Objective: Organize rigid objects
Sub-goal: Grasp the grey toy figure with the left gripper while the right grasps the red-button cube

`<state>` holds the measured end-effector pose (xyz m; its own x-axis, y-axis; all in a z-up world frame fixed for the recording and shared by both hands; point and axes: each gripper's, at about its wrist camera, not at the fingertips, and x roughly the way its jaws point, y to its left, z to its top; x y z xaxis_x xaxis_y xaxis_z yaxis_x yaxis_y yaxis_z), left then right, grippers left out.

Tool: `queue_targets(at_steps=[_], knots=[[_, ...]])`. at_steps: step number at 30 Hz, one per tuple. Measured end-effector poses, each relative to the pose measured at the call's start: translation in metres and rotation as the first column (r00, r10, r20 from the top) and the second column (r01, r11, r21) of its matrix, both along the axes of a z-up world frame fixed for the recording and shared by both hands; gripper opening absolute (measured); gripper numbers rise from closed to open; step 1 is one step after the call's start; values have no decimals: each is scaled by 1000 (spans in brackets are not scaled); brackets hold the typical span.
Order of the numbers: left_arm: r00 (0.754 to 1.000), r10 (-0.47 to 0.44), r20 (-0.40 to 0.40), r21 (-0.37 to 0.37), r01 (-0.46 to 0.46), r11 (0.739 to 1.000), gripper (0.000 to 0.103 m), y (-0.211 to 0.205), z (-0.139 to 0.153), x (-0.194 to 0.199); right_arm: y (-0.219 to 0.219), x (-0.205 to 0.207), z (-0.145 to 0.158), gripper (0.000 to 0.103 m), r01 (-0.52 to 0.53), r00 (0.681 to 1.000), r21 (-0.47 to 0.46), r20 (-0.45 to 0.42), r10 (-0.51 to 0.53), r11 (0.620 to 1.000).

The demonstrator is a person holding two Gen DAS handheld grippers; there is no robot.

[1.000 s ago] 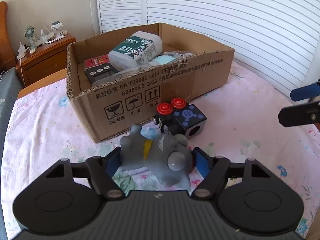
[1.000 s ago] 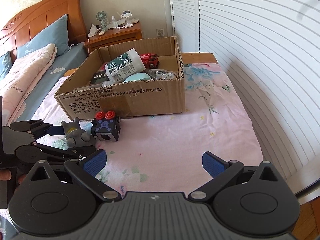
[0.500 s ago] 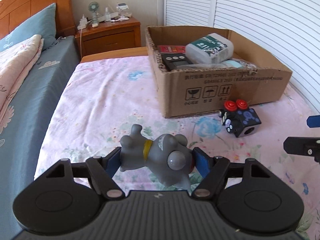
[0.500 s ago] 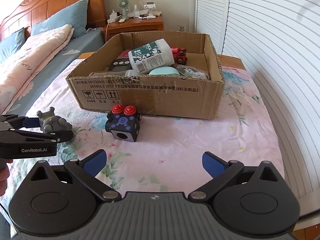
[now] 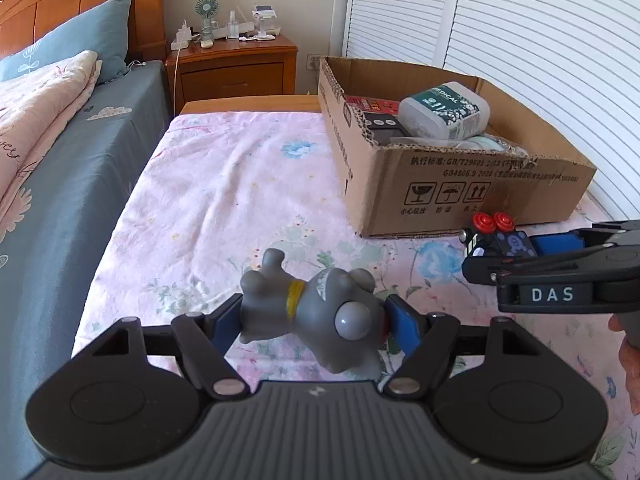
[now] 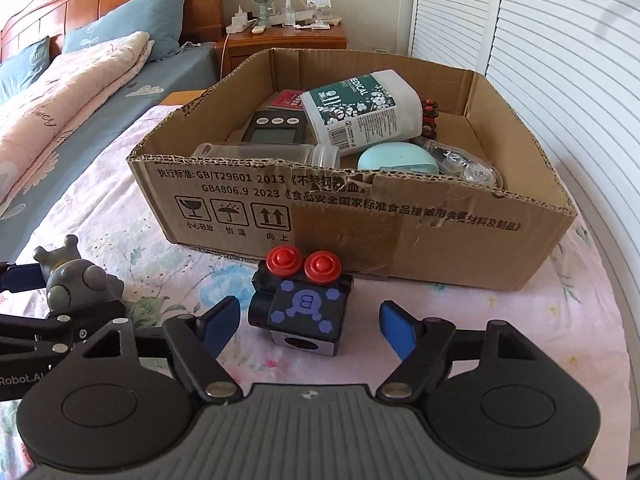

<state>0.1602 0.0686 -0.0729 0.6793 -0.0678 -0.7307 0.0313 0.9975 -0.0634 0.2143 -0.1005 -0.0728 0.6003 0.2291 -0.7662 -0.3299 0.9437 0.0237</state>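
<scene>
Your left hand-held gripper [image 5: 314, 320] is clamped on the grey toy dog [image 5: 316, 312], blue pads pressed on both its flanks, toy lying sideways with the yellow collar and one bulging eye up; it hangs over the pink floral sheet [image 5: 224, 200], well out from the cardboard box [image 5: 460, 188], off the box's near-left corner. Your right hand-held gripper [image 6: 310, 324] has its fingers apart, holding nothing, one blue pad on either side of the black cube toy [image 6: 300, 308], not touching it as far as the right wrist view shows. The cube toy sits on the sheet just in front of the box's printed front wall, two red knobs on top, a blue "B" face up, a round hole facing you. From the left wrist view the right hand-held gripper comes in from the side at the cube toy [image 5: 500, 240], partly covering it. Inside the box: a white medical bottle [image 6: 360, 108] with green label lying on its side, a dark grey digital device [image 6: 276, 130], a clear tube [image 6: 272, 154] along the front wall, a mint round case [image 6: 396, 162], a red toy [image 6: 430, 114] toward the back. Behind the box, a wooden nightstand [image 5: 236, 64] with a small fan.
</scene>
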Motion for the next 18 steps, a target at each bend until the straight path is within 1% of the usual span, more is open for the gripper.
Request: queue_targets(at_steps=[2, 4, 8, 10, 12, 18], knots=[[1000, -2, -1, -2, 2, 1000, 75, 0, -1, 0, 4, 0, -3, 80, -6, 1000, -15, 6, 6, 1000], [1000, -4, -1, 3, 4, 1000, 75, 0, -1, 1, 7, 0, -4, 77, -10, 1000, -32, 15, 11, 999], [1000, -4, 0, 2, 4, 1000, 75, 0, -1, 1, 10, 2, -4, 74, 0, 1000, -31, 23, 1, 1000], [1000, -3, -1, 0, 3, 1000, 75, 0, -1, 1, 11, 2, -4, 64, 6, 999, -47, 35, -4, 999], [1000, -3, -1, 0, 3, 1000, 75, 0, -1, 1, 11, 1, -3, 59, -4, 999, -47, 38, 5, 999], [1000, -8, 0, 2, 8, 1000, 75, 1, -1, 1, 8, -3, 0, 57, -13, 999, -49, 35, 15, 999]])
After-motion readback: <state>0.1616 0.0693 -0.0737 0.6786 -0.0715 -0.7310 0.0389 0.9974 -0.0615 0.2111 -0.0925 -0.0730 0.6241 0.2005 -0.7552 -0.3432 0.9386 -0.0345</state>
